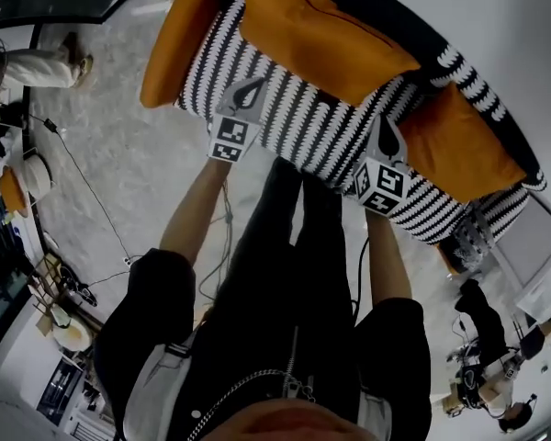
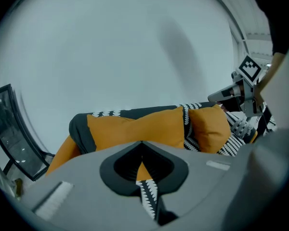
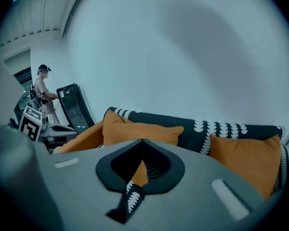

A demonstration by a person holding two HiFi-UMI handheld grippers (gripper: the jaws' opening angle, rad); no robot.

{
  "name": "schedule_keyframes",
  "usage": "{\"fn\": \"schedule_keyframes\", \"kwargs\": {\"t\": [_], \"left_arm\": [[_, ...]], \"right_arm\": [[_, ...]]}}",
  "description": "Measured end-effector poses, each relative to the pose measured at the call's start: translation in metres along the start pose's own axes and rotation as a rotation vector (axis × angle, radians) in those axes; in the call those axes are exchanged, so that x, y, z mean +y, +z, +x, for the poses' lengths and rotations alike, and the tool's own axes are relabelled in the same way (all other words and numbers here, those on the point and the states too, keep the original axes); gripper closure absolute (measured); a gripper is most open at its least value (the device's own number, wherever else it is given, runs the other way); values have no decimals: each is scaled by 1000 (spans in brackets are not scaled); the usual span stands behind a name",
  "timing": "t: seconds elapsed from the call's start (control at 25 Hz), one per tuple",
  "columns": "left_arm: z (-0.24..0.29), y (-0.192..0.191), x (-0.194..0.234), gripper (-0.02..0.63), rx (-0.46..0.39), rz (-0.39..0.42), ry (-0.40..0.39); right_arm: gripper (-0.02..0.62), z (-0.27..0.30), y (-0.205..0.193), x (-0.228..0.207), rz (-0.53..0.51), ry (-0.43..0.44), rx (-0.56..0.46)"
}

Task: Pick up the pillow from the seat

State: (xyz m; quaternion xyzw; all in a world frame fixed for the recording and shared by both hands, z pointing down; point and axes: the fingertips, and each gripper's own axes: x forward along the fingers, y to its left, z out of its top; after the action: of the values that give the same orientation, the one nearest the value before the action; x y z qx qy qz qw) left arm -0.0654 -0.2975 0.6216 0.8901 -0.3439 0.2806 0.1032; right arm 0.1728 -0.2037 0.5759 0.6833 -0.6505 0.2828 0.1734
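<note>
Closed, empty jaws facing the pillow (image 1: 321, 30)
Left gripper (image 1: 252, 90) and right gripper (image 1: 386, 132) may only shove it ahead unless they open first.

In front of you a sofa (image 1: 285, 122) in black-and-white patterned cloth stands against a plain pale wall (image 3: 183, 57) that is evenly lit. The floor (image 1: 138, 145) under you is mottled grey, and thin cables (image 1: 84, 180) trail across it. Off to your left stands a dark-framed panel (image 3: 72, 107), possibly glass, with another person (image 3: 42, 93) just beside it.
</note>
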Motion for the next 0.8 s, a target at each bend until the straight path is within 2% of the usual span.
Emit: {"fn": "schedule_keyframes", "kwargs": {"t": [0.2,0.4,0.52,0.68,0.8], "left_arm": [[30,-15,25,595,12,-15,10],[57,-34,36,595,23,-63,21],[71,-45,37,595,27,-95,29],[85,-57,37,594,28,-126,29],[101,-68,40,525,26,-142,8]], "right_arm": [[592,27,-17,-17,1,-21,30],[592,57,-3,-2,-136,46,29],[592,77,9,10,-173,83,16],[592,98,10,13,-136,83,-1],[592,108,-12,-5,-94,55,39]]}}
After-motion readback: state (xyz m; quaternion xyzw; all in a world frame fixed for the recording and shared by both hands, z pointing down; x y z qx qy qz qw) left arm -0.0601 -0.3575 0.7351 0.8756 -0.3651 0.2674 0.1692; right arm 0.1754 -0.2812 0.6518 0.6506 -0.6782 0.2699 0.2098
